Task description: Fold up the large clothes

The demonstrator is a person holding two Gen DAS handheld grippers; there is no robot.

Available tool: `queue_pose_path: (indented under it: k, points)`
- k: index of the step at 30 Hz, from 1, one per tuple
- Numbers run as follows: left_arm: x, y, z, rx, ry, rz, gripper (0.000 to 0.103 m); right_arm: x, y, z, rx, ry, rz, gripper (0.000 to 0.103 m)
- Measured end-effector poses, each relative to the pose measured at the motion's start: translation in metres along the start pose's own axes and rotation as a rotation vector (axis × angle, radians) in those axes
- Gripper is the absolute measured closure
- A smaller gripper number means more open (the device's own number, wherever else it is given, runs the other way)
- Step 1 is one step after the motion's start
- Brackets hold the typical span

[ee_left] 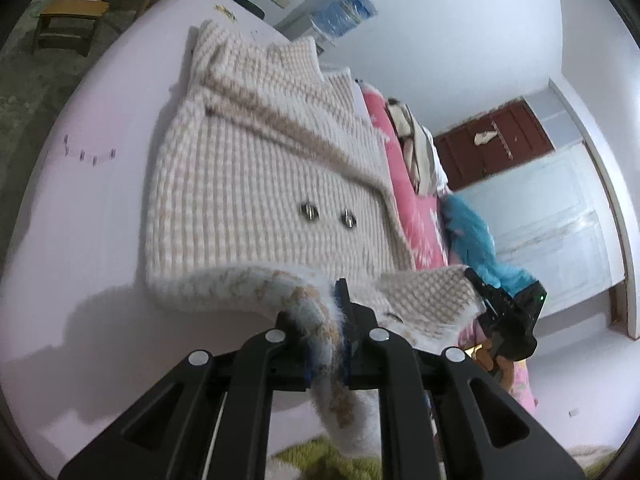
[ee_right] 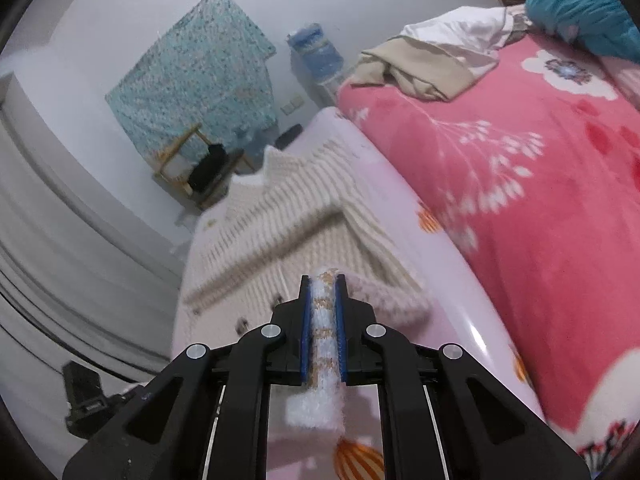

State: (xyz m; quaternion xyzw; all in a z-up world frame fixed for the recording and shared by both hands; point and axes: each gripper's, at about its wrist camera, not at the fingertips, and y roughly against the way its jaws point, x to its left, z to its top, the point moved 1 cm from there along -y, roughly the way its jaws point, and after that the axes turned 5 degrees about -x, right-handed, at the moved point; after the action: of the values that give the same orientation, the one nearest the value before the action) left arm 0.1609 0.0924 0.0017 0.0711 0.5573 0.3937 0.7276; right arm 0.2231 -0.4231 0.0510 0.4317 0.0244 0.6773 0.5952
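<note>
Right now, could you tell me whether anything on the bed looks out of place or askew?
Nothing looks damaged or spilled. The knitted coat lies neatly; only its near hem is raised, clamped by the left tool and right tool.

Left gripper (ee_left: 342,312): matte black linkage arms with triangular cut-outs, four round silver pivot pins, blue ribbed pads on the finger faces. Right gripper (ee_right: 324,320): identical black frame, silver pins, blue pads, thin pale rods running beneath the arms.
</note>
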Motion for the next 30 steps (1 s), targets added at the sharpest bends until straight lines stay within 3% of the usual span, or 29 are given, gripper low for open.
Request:
queue_pose_path:
  k: [5,8,15,19,21,24,28,30]
  points:
    - [0.013,-0.015,0.042,-0.024,0.03,0.022,0.091,0.001,-0.042,0.027,0.01,-0.041,0.037,0.092]
    - [0.023,-0.03,0.062,-0.022,0.052,0.038,0.09,-0.003,-0.072,0.042,0.014,-0.058,0.032,0.086]
    - [0.065,-0.074,0.087,0.056,0.193,0.073,0.082,-0.023,-0.13,0.049,0.066,-0.072,-0.03,0.08]
    - [0.079,-0.079,0.091,0.079,0.271,0.047,0.06,-0.031,-0.135,0.043,0.085,-0.083,-0.055,0.074]
    - [0.08,-0.074,0.093,0.074,0.285,0.04,0.036,-0.033,-0.132,0.04,0.085,-0.073,-0.07,0.066]
    - [0.076,-0.056,0.099,0.02,0.268,0.051,0.026,-0.033,-0.123,0.037,0.082,-0.051,-0.084,0.059]
    - [0.065,-0.025,0.1,-0.068,0.23,0.055,0.023,-0.029,-0.104,0.031,0.064,-0.015,-0.097,0.047]
    - [0.056,-0.015,0.092,-0.083,0.182,0.061,0.023,-0.027,-0.092,0.027,0.055,-0.006,-0.093,0.034]
